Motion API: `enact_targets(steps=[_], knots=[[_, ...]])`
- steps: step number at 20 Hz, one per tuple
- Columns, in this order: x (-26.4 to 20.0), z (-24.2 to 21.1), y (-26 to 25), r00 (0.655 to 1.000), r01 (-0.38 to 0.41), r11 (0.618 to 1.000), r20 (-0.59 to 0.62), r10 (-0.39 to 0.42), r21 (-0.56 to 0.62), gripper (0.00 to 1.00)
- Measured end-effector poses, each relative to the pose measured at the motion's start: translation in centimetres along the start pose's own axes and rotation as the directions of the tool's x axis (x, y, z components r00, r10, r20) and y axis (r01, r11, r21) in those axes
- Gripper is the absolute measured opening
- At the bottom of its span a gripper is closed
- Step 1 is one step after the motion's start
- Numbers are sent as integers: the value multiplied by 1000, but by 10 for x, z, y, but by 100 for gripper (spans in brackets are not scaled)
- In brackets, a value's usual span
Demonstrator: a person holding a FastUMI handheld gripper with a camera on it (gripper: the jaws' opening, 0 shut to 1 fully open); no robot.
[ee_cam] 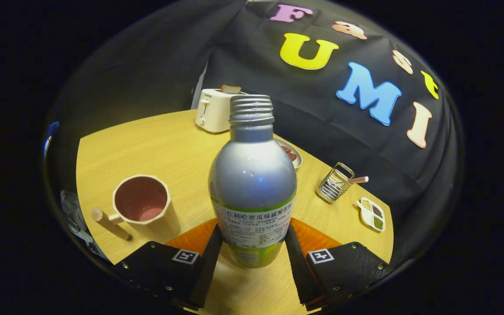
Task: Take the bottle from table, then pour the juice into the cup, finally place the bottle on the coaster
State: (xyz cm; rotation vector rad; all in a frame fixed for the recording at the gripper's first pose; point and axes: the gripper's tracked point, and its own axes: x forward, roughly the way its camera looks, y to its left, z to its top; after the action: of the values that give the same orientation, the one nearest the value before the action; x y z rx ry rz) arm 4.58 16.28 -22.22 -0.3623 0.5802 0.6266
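Bottle [252,183] stands upright, clamped between both tool [252,245] fingers.

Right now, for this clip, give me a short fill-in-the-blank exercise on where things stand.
1. The tongs are closed on the lower part of the ____.
2. The bottle stands upright with its cap ____.
3. Beside the bottle stands a cup whose handle is made of ____.
4. At the far edge of the table, behind the bottle, stands a white ____.

Missing words: bottle; off; wood; toaster
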Motion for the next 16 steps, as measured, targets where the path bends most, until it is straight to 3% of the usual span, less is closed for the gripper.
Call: enact_targets(steps=[9,16], knots=[[34,23,-32,994,-26,972,110,0,235,76],[72,26,-51,990,-9,959,137,-31,282,76]])
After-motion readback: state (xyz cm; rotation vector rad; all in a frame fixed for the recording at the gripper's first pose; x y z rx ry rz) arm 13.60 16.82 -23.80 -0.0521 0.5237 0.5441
